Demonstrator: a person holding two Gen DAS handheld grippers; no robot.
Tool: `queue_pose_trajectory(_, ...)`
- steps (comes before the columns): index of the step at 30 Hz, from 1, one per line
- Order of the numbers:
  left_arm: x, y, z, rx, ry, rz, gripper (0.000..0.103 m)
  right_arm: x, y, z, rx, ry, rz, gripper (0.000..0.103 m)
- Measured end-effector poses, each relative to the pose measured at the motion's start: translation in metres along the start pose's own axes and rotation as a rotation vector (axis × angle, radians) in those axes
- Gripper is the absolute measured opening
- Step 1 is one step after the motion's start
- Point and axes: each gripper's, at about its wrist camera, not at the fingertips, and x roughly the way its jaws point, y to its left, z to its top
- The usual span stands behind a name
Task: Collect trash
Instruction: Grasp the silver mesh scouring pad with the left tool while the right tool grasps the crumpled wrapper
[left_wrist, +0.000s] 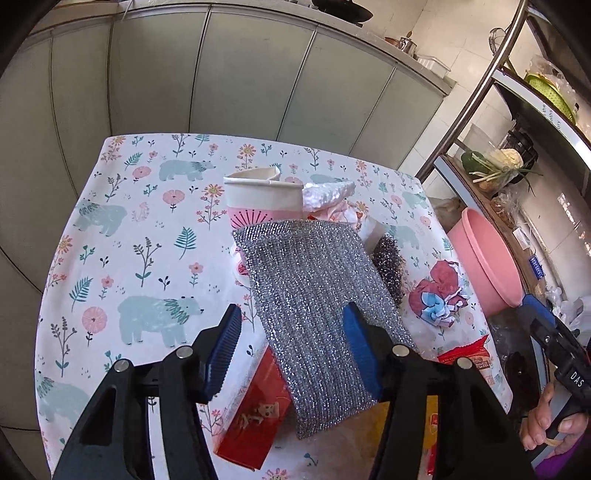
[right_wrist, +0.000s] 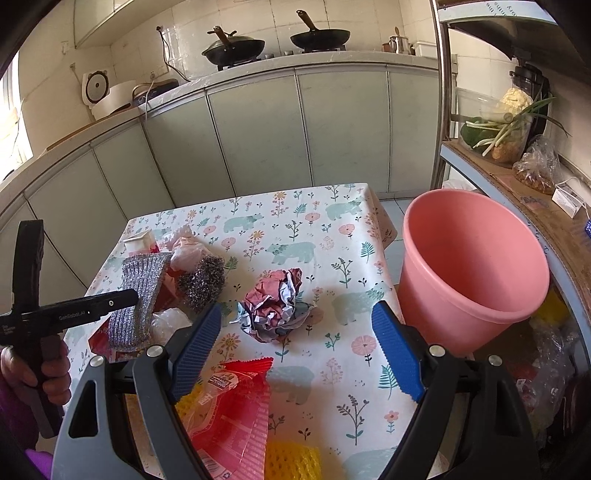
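Observation:
My left gripper is open over a silver glittery scouring cloth that lies across a red box; the cloth sits between the jaws, not gripped. Behind it stand a crushed paper cup, white and pink wrappers and a steel wool ball. A crumpled red, white and blue paper ball lies mid-table, ahead of my open, empty right gripper. A red snack wrapper lies under the right gripper. The pink bucket stands off the table's right edge.
The table has a floral bear-print cloth. Yellow mesh sponges lie at its near edge. Grey kitchen cabinets run behind, with woks on the counter. A metal shelf rack with vegetables stands at the right.

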Motion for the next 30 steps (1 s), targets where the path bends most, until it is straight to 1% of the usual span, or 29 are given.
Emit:
queue_pose_trajectory(1,0.002,0.000,-0.001,-0.003,0.004,-0.005,0.049,0.001,0.000,0.000,0.000,0.003,0.001,0.084)
queue_pose_trajectory(4,0.003,-0.001,-0.001,-0.003,-0.005,-0.016,0.041,0.004,0.001,-0.001,0.000,0.012,0.002,0.084)
queue_pose_trajectory(9,-0.003,-0.007,-0.003,0.025,-0.039,0.019,0.033,0.007,0.003,-0.002,-0.006,0.025,0.007,0.084)
queue_pose_trajectory(10,-0.005,-0.009,-0.003,0.031,-0.047,0.031,0.028,0.008,0.004,-0.002,-0.008,0.027,0.010,0.084)
queue_pose_trajectory(11,-0.007,-0.010,-0.004,0.040,-0.055,0.039,0.026,0.009,0.004,-0.002,-0.011,0.030,0.014,0.084)
queue_pose_trajectory(13,-0.012,-0.012,-0.004,0.053,-0.074,0.042,0.012,0.010,0.006,-0.003,-0.014,0.037,0.023,0.084)
queue_pose_trajectory(15,-0.017,-0.012,-0.003,0.052,-0.086,0.026,0.007,0.011,0.007,-0.004,-0.015,0.045,0.036,0.084)
queue_pose_trajectory(17,-0.022,-0.013,-0.004,0.055,-0.106,0.012,0.006,0.012,0.009,-0.004,-0.020,0.048,0.043,0.084)
queue_pose_trajectory(20,-0.029,-0.018,-0.005,0.089,-0.133,0.006,0.005,0.017,0.010,-0.003,-0.026,0.061,0.055,0.083)
queue_pose_trajectory(22,-0.032,-0.022,-0.005,0.099,-0.142,0.000,0.005,0.022,0.011,-0.001,-0.032,0.072,0.063,0.075)
queue_pose_trajectory(24,-0.035,-0.024,-0.005,0.099,-0.149,-0.011,0.005,0.028,0.011,0.001,-0.030,0.087,0.073,0.070)
queue_pose_trajectory(25,-0.038,-0.025,-0.004,0.100,-0.153,-0.016,0.005,0.031,0.011,0.002,-0.026,0.092,0.080,0.067)
queue_pose_trajectory(30,-0.050,-0.029,-0.001,0.110,-0.179,-0.037,0.005,0.046,0.009,0.003,-0.031,0.130,0.087,0.058)
